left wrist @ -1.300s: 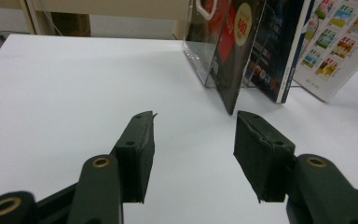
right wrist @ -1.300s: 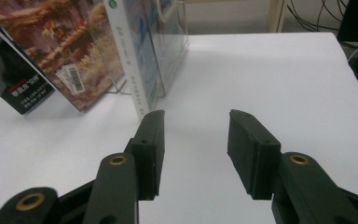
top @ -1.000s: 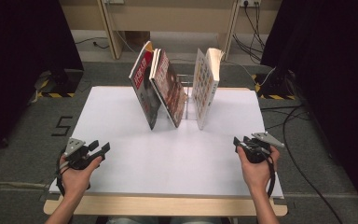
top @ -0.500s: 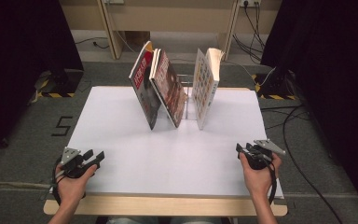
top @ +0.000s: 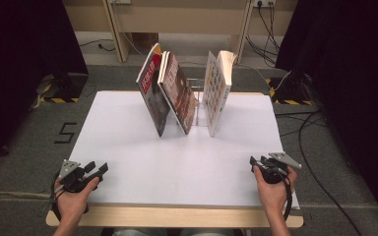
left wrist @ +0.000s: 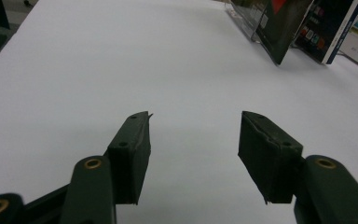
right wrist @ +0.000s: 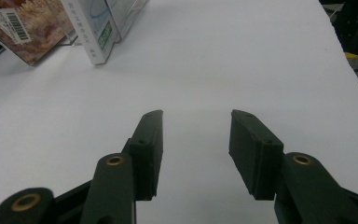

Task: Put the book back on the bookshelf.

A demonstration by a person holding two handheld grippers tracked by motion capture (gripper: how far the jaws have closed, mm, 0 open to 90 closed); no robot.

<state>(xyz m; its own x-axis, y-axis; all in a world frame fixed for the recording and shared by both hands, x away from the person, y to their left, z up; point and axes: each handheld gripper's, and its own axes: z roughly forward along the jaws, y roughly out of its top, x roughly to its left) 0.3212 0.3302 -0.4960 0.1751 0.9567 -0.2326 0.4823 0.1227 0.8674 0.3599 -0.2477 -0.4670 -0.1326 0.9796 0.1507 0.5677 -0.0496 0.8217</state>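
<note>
The landmark is the clear rack [top: 197, 105] standing at the far middle of the white table [top: 128, 147], with three books leaning in it. The red-covered book [top: 152, 88] tilts at the rack's left end, the brown-covered book [top: 178, 96] leans just beside it, touching it near the top, and the white book [top: 216, 91] stands at the rack's right end, apart from the other two. The left gripper [top: 97, 168] rests near the table's front left corner, well apart from the rack; its jaws stand wide with bare table between them. The right gripper [top: 257, 161] sits near the front right corner, equally far from the rack, and its jaws have just been opening a little; they stand apart with nothing between them.
</note>
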